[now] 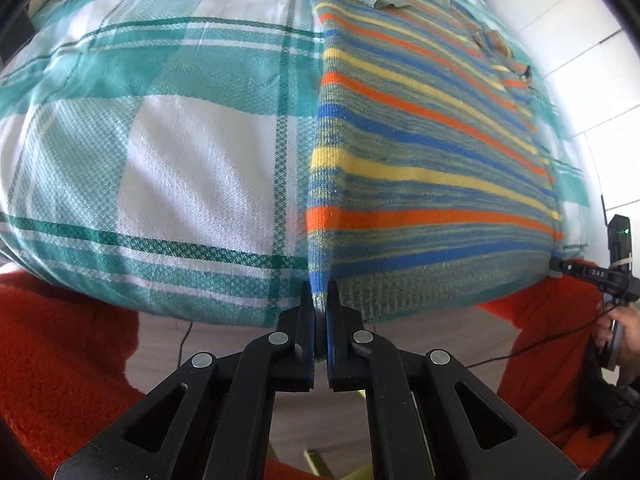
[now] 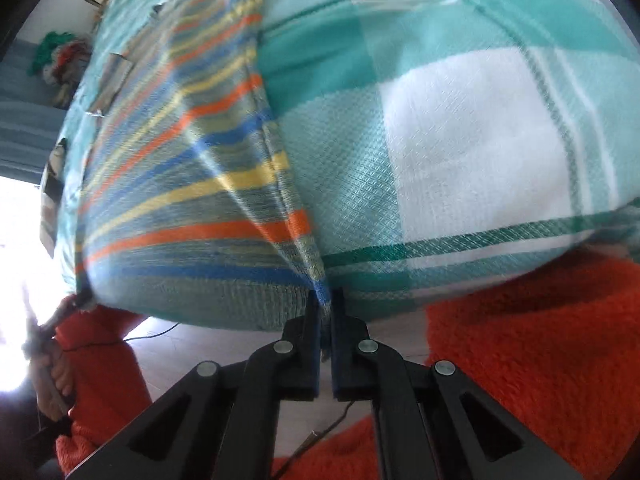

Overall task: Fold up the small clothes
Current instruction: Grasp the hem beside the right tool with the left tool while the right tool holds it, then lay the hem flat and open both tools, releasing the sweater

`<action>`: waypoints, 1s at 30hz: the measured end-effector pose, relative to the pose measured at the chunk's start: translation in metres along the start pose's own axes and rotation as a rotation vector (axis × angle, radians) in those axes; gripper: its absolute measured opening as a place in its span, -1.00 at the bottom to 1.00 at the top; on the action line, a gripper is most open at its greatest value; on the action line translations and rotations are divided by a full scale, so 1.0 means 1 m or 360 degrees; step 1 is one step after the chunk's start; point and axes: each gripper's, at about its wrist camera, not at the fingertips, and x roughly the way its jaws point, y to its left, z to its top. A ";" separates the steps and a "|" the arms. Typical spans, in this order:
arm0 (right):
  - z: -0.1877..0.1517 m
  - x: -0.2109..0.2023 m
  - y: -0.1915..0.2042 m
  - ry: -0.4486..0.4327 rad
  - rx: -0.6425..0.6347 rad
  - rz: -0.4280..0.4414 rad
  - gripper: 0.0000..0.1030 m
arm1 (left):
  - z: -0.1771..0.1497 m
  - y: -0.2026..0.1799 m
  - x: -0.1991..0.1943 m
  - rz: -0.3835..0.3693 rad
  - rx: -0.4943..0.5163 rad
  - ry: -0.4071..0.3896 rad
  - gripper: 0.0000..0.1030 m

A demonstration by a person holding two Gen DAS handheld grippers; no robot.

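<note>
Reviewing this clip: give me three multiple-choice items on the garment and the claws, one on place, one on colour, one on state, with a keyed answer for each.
1. Where does the striped garment lie?
A. on the teal checked cloth
B. on bare floor
C. in a basket

2. Which stripe colours does it show?
A. pink and black
B. orange, blue and yellow
C. purple only

3. What is the left claw doing?
A. hanging open above the table
B. shut on the garment's near corner
C. out of view

Answers: A, checked cloth shows beside the garment; B, the stripes are plainly visible; B, fabric sits pinched between its fingers, as with the right claw.
</note>
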 end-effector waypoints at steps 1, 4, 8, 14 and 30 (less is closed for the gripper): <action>0.001 0.001 0.003 0.0000 -0.0016 -0.0025 -0.94 | 0.000 -0.002 0.001 0.0017 0.0008 0.0005 -0.96; 0.006 0.012 0.006 0.0029 -0.0026 -0.0077 -0.95 | 0.000 -0.003 0.012 0.0088 -0.0002 0.0047 -0.94; 0.004 0.015 0.007 0.0051 -0.0030 -0.0084 -0.92 | 0.005 -0.006 0.013 0.0160 -0.0067 0.0080 -0.62; -0.003 -0.051 0.005 -0.0155 -0.0171 -0.0166 -0.57 | 0.008 -0.007 -0.060 0.0381 -0.0078 -0.0232 0.12; 0.058 -0.003 0.032 -0.0397 -0.0192 -0.0004 -0.80 | 0.044 -0.057 0.013 0.0344 0.0334 -0.0335 0.68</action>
